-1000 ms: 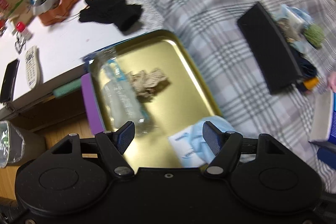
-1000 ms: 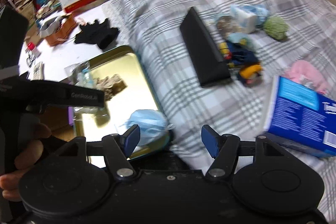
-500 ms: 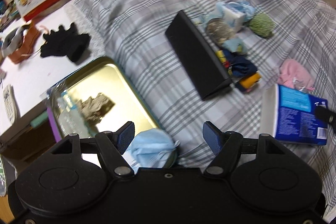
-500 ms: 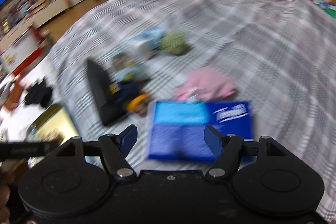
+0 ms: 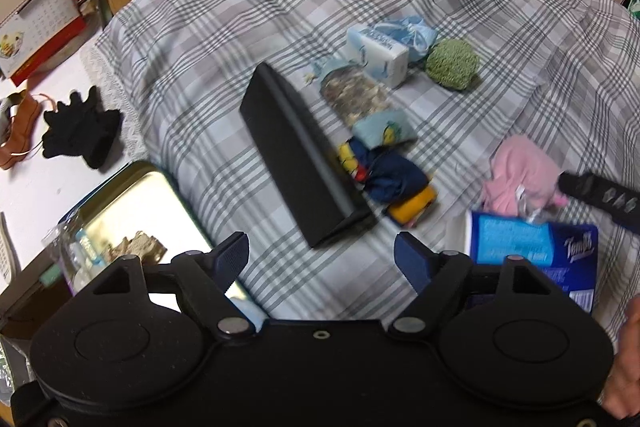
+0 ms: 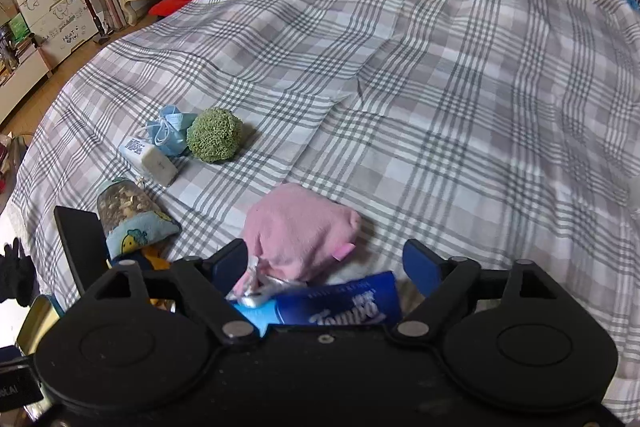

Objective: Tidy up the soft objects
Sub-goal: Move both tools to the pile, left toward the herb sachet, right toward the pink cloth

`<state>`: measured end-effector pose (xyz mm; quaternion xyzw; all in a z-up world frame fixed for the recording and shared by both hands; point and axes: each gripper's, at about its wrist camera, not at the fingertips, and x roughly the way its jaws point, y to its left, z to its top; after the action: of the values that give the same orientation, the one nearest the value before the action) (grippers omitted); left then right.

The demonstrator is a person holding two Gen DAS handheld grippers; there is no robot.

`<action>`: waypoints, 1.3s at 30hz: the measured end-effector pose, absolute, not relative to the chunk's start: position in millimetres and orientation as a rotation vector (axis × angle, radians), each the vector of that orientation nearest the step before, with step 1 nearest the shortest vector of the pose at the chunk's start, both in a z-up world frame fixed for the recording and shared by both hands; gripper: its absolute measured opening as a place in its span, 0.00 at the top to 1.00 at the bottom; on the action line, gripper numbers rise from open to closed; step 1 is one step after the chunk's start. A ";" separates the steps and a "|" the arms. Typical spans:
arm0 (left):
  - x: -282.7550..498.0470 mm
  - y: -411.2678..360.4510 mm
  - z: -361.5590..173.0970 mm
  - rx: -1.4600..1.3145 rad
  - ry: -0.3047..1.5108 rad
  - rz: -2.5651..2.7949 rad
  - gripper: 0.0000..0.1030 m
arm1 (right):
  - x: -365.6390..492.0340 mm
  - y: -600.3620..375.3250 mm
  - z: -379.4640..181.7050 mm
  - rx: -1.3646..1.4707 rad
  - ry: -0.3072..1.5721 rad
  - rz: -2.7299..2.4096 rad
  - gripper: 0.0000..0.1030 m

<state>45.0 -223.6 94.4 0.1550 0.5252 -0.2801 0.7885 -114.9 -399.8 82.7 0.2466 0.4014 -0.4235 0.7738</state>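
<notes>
Hovering released and empty, the right gripper (image 6: 326, 267) fingers straddle the blue tissue pack (image 6: 340, 301); the pink cloth (image 6: 298, 225) lies just beyond on the bed. Closing now risks pinching the pack instead. The left gripper (image 5: 322, 261) is equally released.

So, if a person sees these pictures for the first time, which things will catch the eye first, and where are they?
Probably the pink cloth, lying on the grey checked bedspread just beyond the open right gripper, with a blue tissue pack right beneath the fingers. Further away sits a green knitted ball, beside a light blue pouch. In the left wrist view, a long black box lies beside a heap of small colourful cloths.
</notes>
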 end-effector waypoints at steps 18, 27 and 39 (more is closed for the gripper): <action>80.8 -297.6 73.8 0.387 1.143 -0.559 0.24 | -70.6 -428.9 16.1 0.531 0.977 -0.914 0.07; 88.0 -329.8 54.5 0.426 1.155 -0.544 0.21 | -69.0 -427.9 11.7 0.505 0.972 -0.883 0.07; 98.8 -356.0 20.3 0.475 1.206 -0.510 0.20 | -68.8 -430.6 5.8 0.507 0.972 -0.864 0.07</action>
<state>98.8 -356.0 20.3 0.2187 0.5554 -0.2348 0.7671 -68.8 -430.6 5.8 0.2333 0.4477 -0.3977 0.7661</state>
